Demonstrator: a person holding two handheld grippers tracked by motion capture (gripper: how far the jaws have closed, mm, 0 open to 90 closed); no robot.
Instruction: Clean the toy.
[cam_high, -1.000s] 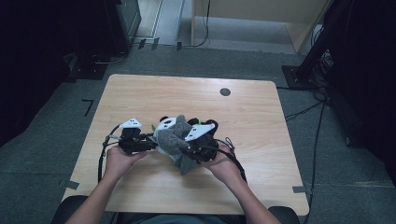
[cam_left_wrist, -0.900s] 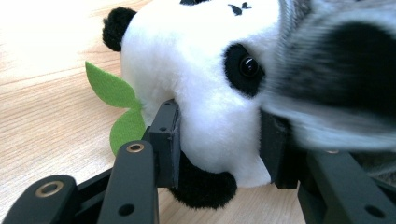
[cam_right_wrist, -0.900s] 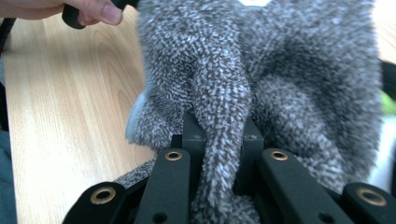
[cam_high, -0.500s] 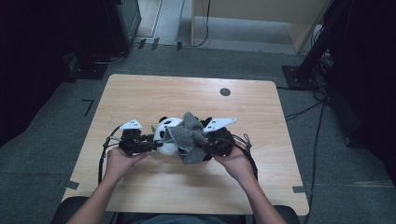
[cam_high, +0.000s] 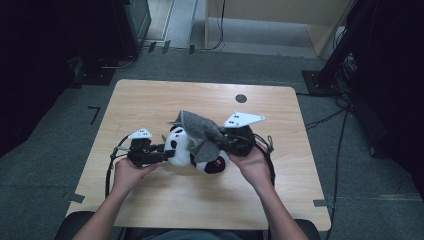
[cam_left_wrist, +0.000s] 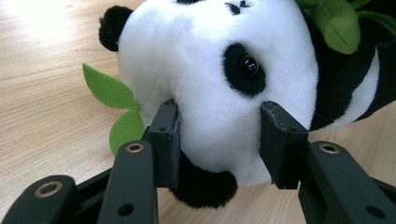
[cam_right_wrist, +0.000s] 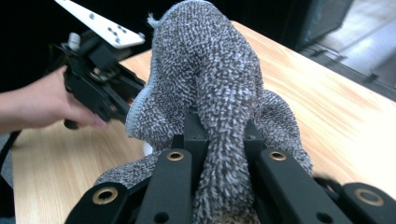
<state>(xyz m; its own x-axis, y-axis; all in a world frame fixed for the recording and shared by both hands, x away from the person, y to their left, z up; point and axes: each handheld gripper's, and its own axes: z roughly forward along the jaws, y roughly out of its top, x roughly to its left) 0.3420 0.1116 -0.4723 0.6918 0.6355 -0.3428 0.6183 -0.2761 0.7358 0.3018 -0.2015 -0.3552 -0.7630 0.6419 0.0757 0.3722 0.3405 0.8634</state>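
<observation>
Both grippers black: left gripper (cam_high: 159, 156), right gripper (cam_high: 226, 142). Each carries a white three-cornered plate with dark dots. Brass-ringed pivots on jaw links. Black cables loop behind. Forearms bare.

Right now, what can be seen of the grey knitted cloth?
The grey knitted cloth looks like speckled wool with a paler hem. It is bunched and lifted, draped over the panda toy near the table's middle. The right gripper is shut on a fold of it, and part hangs down between that gripper's jaws.
</observation>
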